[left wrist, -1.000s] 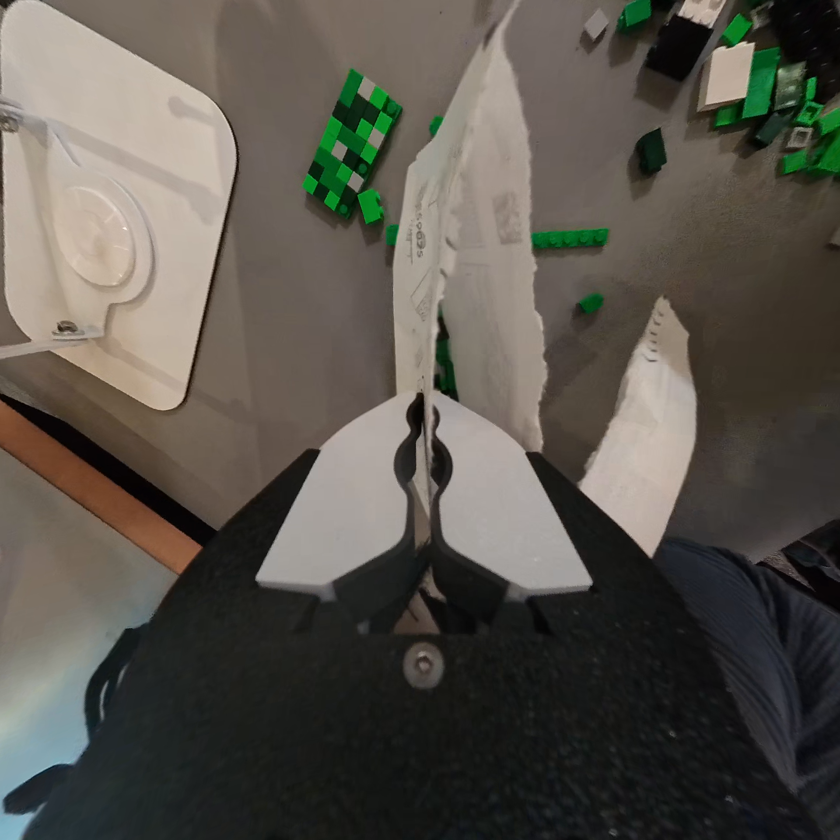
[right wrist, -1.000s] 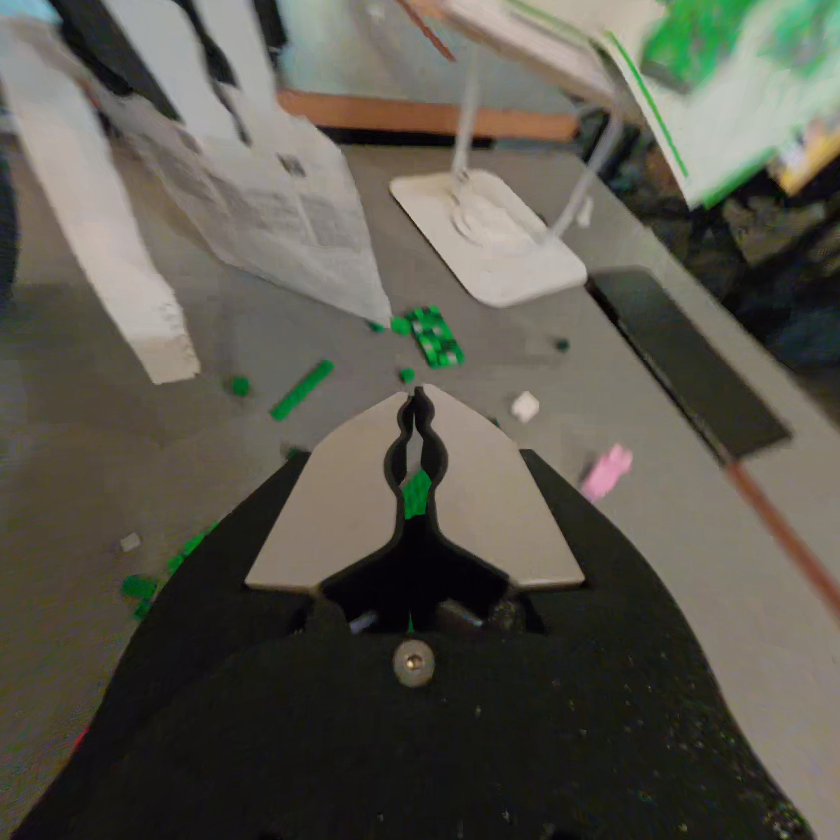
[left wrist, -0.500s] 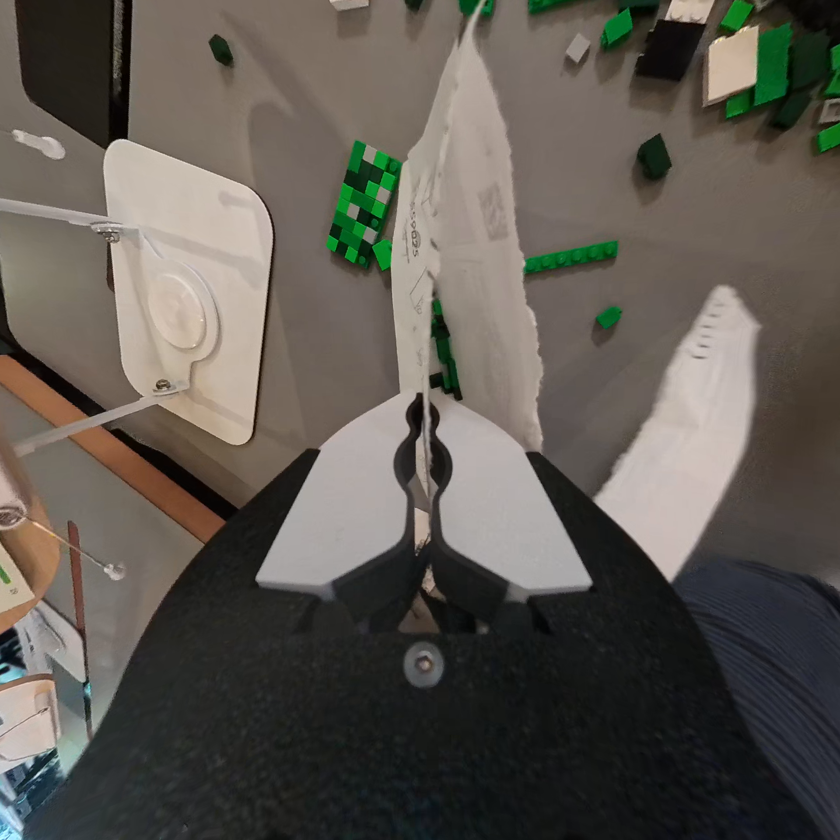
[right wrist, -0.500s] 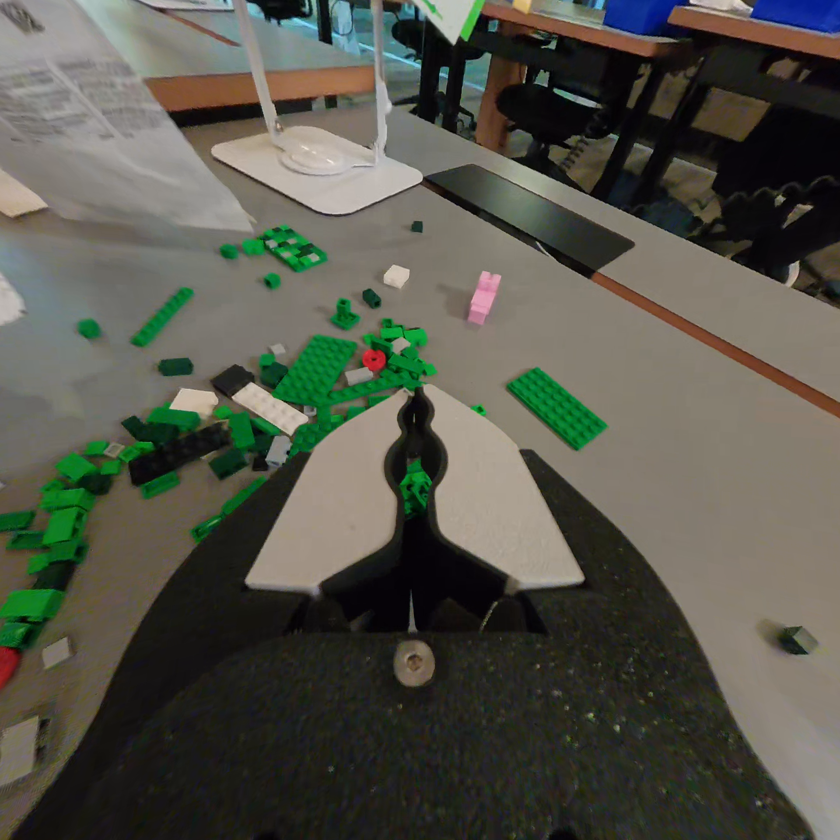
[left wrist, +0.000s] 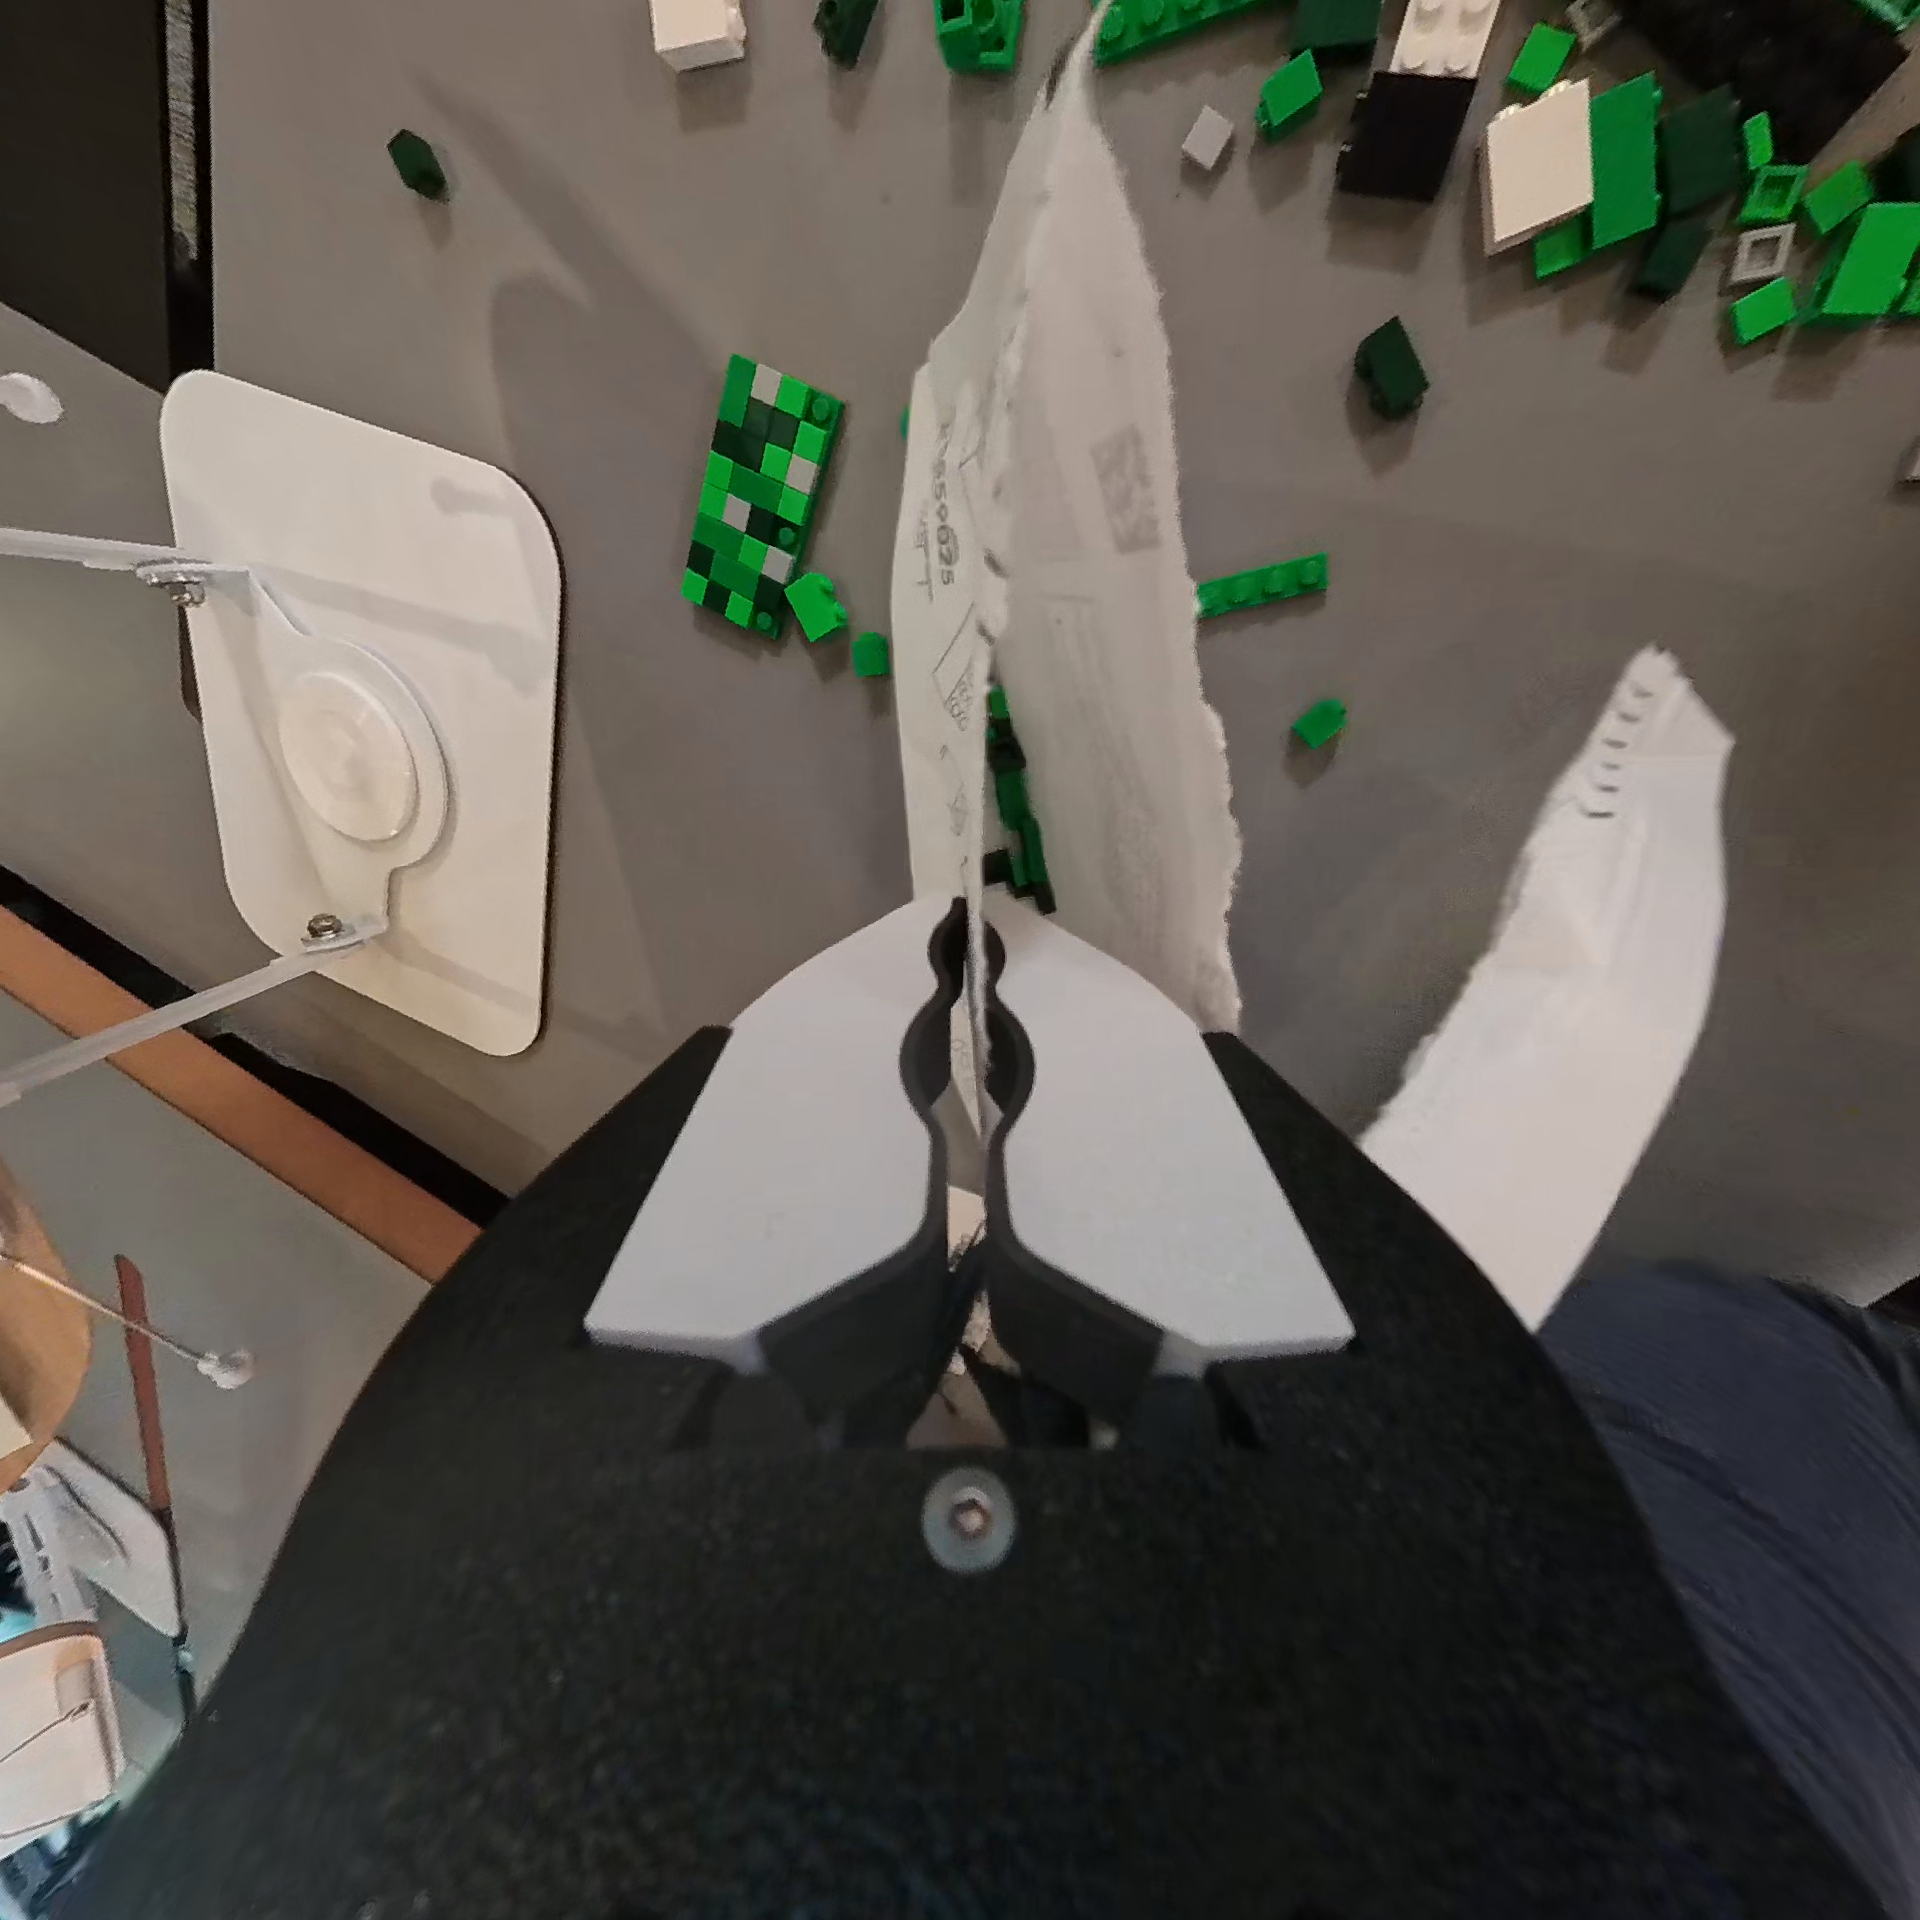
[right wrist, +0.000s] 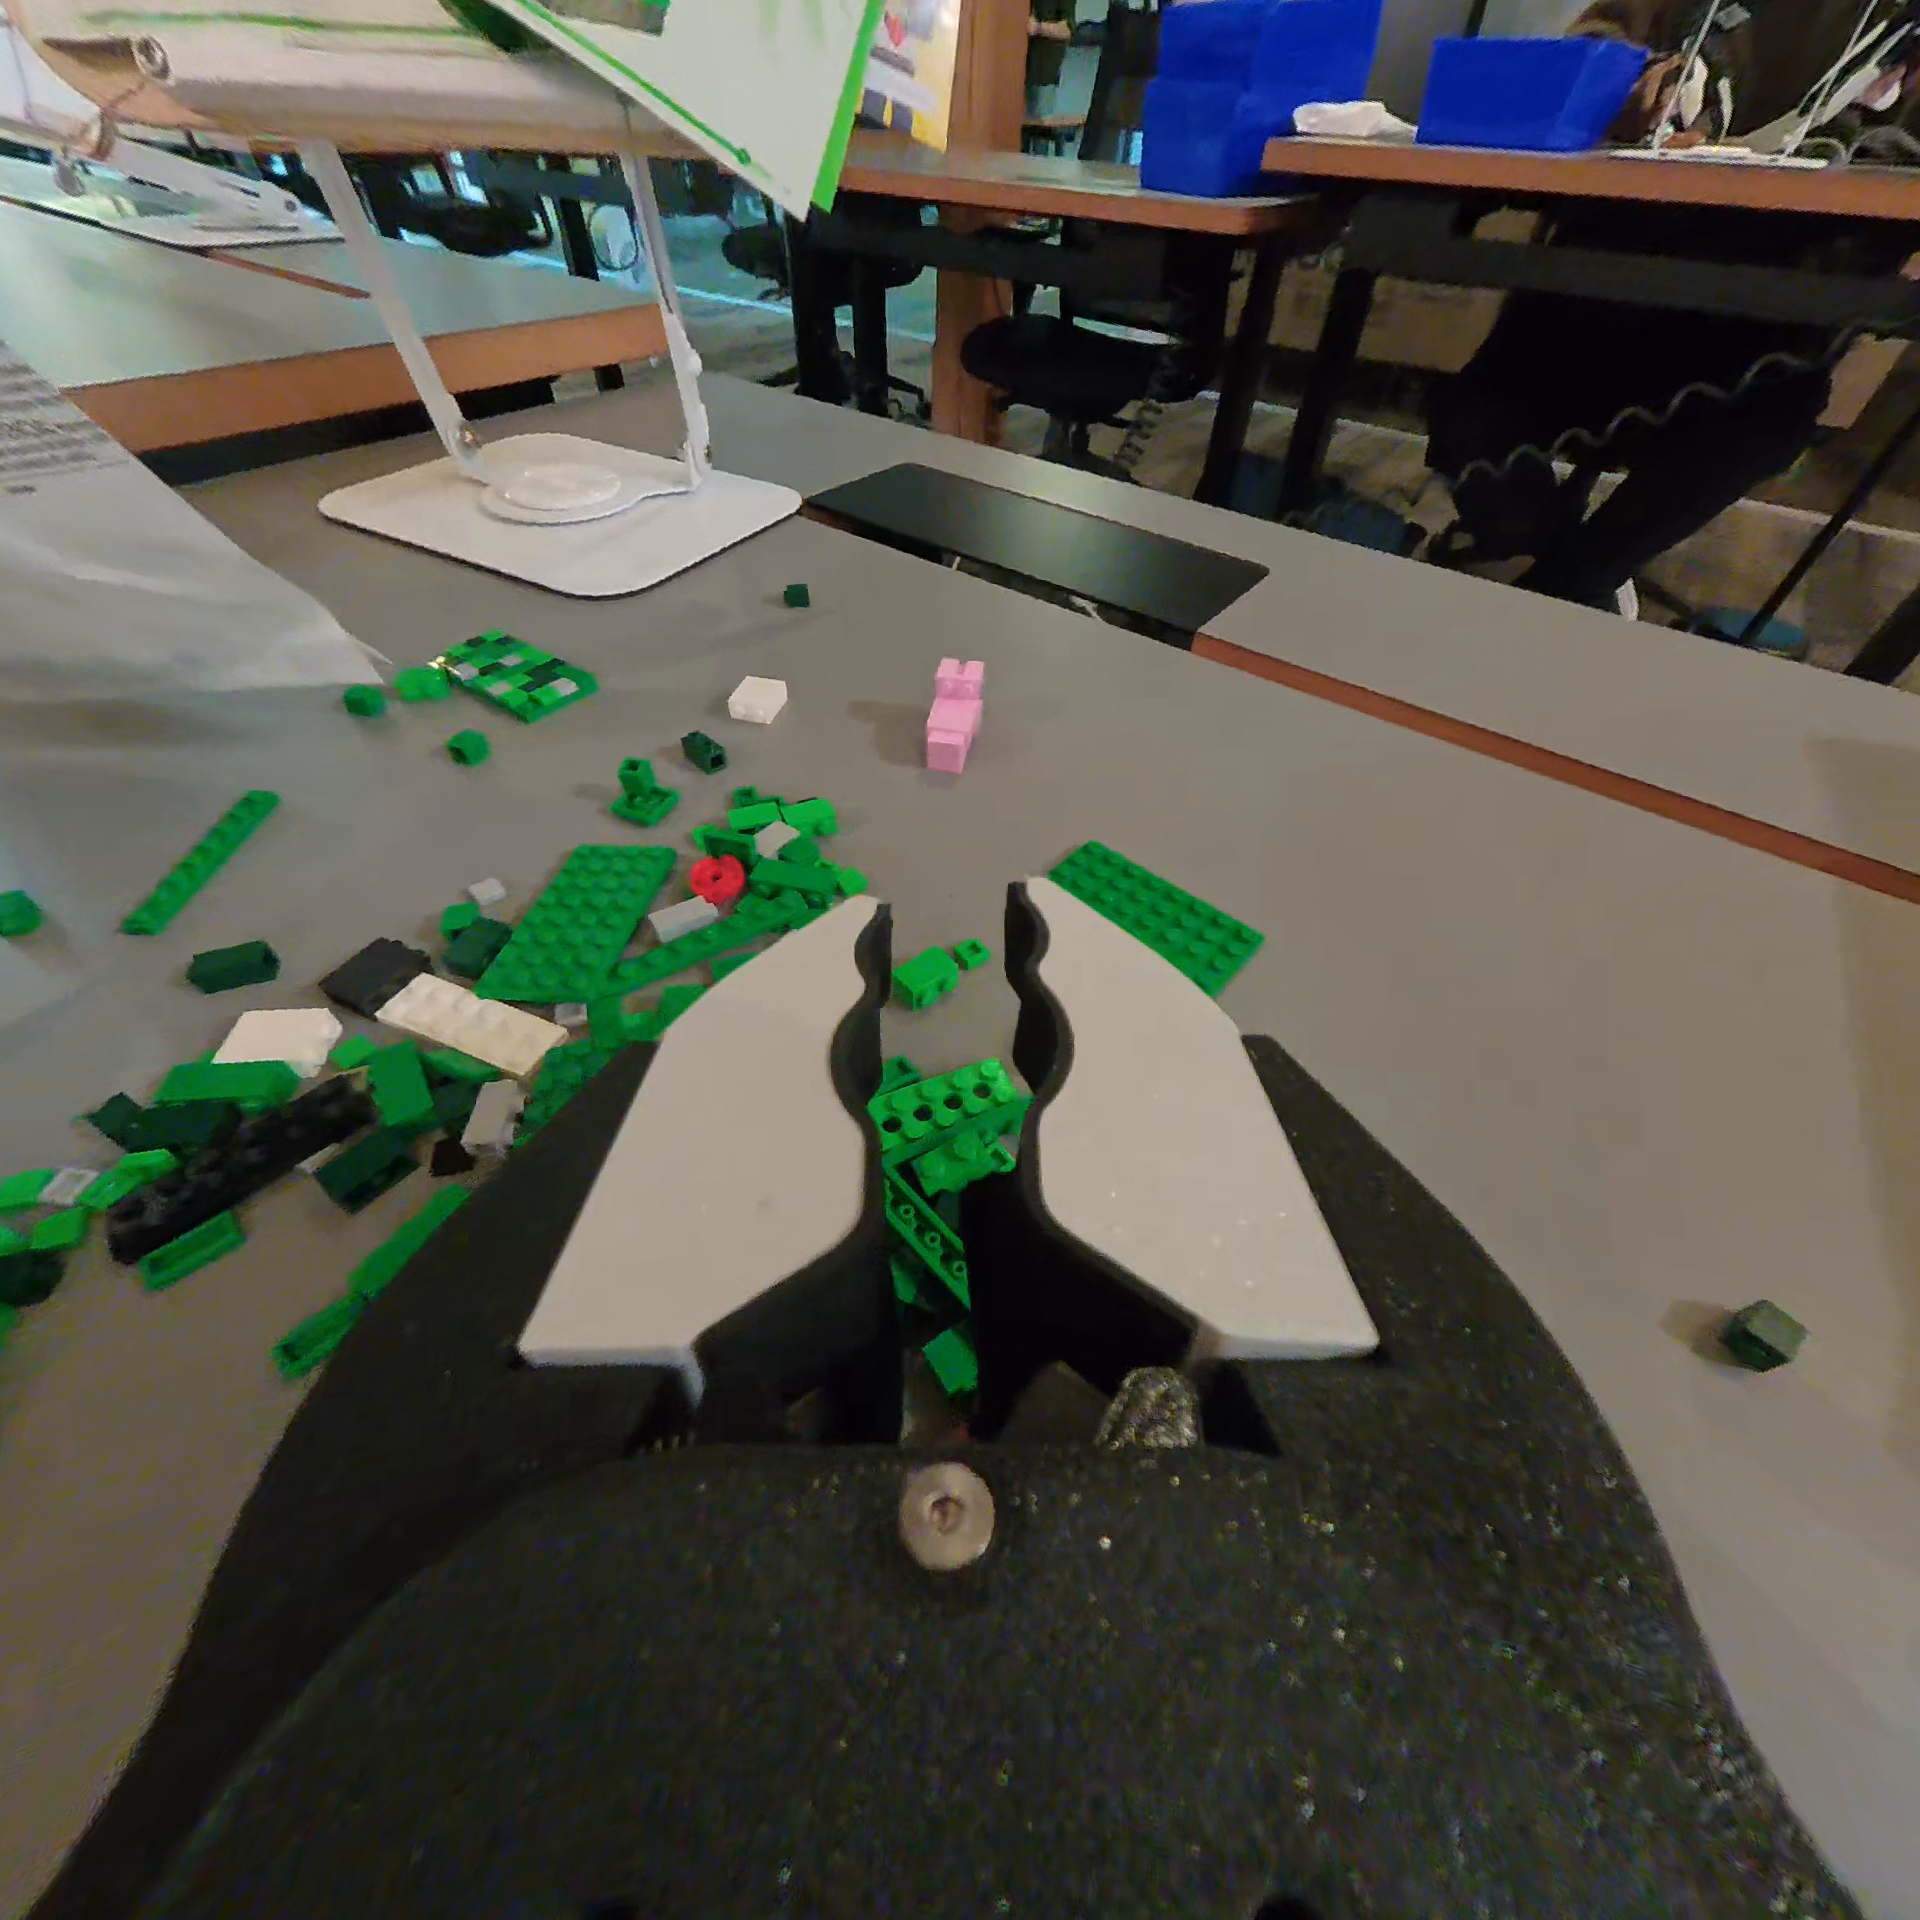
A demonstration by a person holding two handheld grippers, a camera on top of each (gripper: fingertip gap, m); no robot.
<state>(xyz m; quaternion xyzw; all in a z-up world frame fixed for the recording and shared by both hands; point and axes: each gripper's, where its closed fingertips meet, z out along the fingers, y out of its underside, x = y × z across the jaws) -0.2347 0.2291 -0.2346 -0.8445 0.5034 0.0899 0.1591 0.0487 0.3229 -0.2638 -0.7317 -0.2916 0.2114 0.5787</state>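
the right gripper (right wrist: pixel 943 940) had just parted its jaws, empty, over the green bricks (right wrist: pixel 940 1117) at 12 o'clock; the left gripper (left wrist: pixel 971 920) still pinched the torn paper bag (left wrist: pixel 1081 540) above the worktop (left wrist: pixel 623 260).

My left gripper (left wrist: pixel 971 920) pointing straight down, fingers pinched together on a thin sheet, my right gripper (right wrist: pixel 945 914) low, angled forward, fingers (right wrist: pixel 748 1122) spread apart, nothing between them
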